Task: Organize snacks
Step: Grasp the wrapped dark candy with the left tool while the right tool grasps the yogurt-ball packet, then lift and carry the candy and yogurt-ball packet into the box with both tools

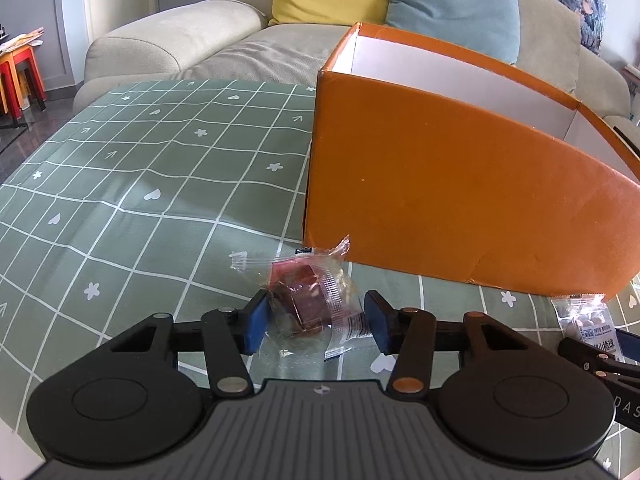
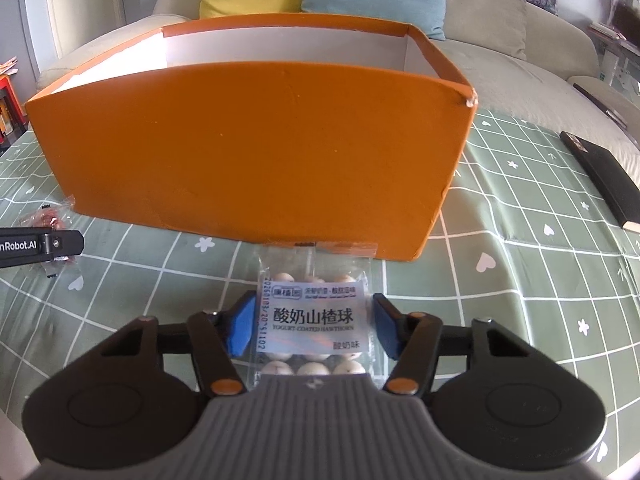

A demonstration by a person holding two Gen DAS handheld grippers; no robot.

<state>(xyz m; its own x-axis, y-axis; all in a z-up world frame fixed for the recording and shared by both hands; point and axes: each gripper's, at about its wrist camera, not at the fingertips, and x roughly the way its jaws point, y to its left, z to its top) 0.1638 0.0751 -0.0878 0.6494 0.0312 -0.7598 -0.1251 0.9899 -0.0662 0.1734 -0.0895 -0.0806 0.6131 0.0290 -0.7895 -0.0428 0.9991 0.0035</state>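
Nearest, the left gripper (image 1: 316,322) brackets a clear-wrapped red snack (image 1: 308,300) on the green checked tablecloth (image 1: 120,200), its blue pads against the wrapper's sides (whether they press firmly cannot be told). The right gripper (image 2: 314,326) likewise straddles a packet of yogurt-coated hawthorn balls (image 2: 314,320), pads at the film's edges, grip unconfirmed. Just beyond both stands the open orange box (image 2: 248,152), with a grey sofa (image 1: 180,36) behind. Step in hand: seizing two snacks; next, each needs a secure pinch, then a lift over the box's near wall
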